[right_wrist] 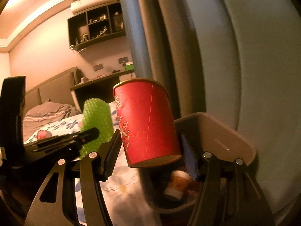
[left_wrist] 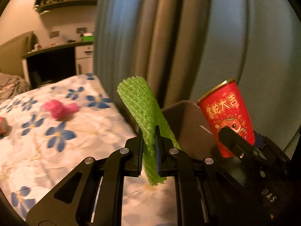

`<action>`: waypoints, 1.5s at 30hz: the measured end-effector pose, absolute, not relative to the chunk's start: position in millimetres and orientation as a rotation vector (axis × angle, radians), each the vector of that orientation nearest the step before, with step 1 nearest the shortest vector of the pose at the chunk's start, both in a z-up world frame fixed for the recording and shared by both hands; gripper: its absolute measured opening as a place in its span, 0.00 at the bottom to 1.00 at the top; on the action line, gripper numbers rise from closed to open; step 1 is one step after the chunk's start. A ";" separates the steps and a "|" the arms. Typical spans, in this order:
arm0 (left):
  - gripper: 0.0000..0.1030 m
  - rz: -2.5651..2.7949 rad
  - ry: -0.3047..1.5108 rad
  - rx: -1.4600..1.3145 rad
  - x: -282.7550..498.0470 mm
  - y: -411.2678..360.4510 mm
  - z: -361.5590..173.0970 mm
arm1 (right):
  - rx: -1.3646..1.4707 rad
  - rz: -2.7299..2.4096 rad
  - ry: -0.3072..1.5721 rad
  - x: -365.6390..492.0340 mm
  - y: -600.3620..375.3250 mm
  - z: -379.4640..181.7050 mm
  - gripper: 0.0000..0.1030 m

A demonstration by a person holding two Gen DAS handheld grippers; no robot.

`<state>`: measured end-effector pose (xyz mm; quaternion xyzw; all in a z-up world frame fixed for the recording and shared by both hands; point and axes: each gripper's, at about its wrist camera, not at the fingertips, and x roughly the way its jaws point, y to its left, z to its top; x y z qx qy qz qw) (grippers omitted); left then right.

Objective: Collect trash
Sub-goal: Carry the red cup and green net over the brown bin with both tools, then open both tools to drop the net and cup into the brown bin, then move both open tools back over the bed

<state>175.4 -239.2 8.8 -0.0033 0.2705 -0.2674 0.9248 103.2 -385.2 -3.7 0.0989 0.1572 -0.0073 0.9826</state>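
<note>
My left gripper [left_wrist: 149, 150] is shut on a green foam net sleeve [left_wrist: 141, 111], which sticks up and slightly left above the bed's corner. My right gripper [right_wrist: 150, 148] is shut on a red paper cup [right_wrist: 146, 122] with gold rim, tilted, held over the near edge of a grey trash bin [right_wrist: 225, 131]. In the left wrist view the red paper cup [left_wrist: 227, 116] and the right gripper's finger [left_wrist: 233, 141] show at right, in front of the bin [left_wrist: 186, 124]. The green sleeve [right_wrist: 96, 120] and left gripper [right_wrist: 88, 135] appear at left in the right wrist view.
A bed with a blue-flower sheet [left_wrist: 56, 131] lies at left, with a pink crumpled item [left_wrist: 60, 110] and a small red-and-white piece [left_wrist: 2, 125] on it. Grey-blue curtains [left_wrist: 169, 37] hang behind the bin. Inside the bin lies a white cup [right_wrist: 176, 184]. A desk and shelves stand far back.
</note>
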 end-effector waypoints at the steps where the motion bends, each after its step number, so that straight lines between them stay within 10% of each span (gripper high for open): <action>1: 0.10 -0.559 0.558 -0.006 177.6 -243.6 7.5 | 0.203 -0.024 0.314 103.2 -389.8 -4.3 0.58; 16: 0.12 -0.678 0.619 -0.012 199.4 -295.8 -22.8 | 0.242 -0.099 0.312 108.6 -423.4 -17.6 0.58; 22: 0.69 -0.680 0.635 -0.030 201.8 -290.9 -34.6 | 0.258 -0.113 0.324 112.8 -429.2 -22.0 0.58; 45: 0.94 -0.099 0.502 -0.173 151.2 -103.6 1.1 | 0.259 -0.107 0.464 145.2 -414.6 -60.0 0.66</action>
